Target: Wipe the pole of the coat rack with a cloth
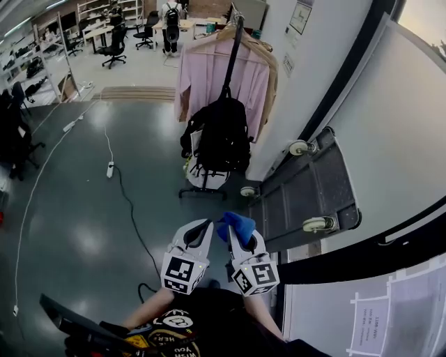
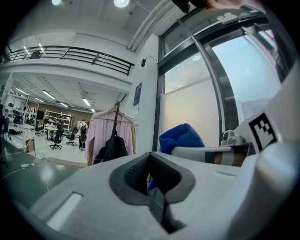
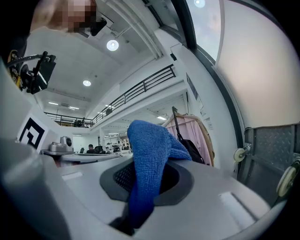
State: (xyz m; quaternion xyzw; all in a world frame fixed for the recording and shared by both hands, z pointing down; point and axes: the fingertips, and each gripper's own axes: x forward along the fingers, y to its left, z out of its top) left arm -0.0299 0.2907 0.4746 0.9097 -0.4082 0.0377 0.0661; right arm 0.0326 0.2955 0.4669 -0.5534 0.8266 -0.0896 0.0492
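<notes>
The coat rack's dark pole (image 1: 233, 52) stands ahead on the grey floor, with a pink shirt (image 1: 209, 80) on a hanger and a black backpack (image 1: 219, 136) hung on it. My right gripper (image 1: 233, 230) is shut on a blue cloth (image 1: 238, 224), well short of the rack. In the right gripper view the cloth (image 3: 147, 159) drapes out of the closed jaws, and the pole (image 3: 177, 123) shows beyond. Beside it, my left gripper (image 1: 202, 226) is shut and holds nothing. The left gripper view shows the rack (image 2: 116, 119) far off and the cloth (image 2: 180, 137) to the right.
A grey flatbed cart (image 1: 313, 188) with white wheels leans against the white wall on the right. A power strip (image 1: 110, 169) and its cables lie on the floor to the left. Office chairs and a person (image 1: 171, 21) are far behind.
</notes>
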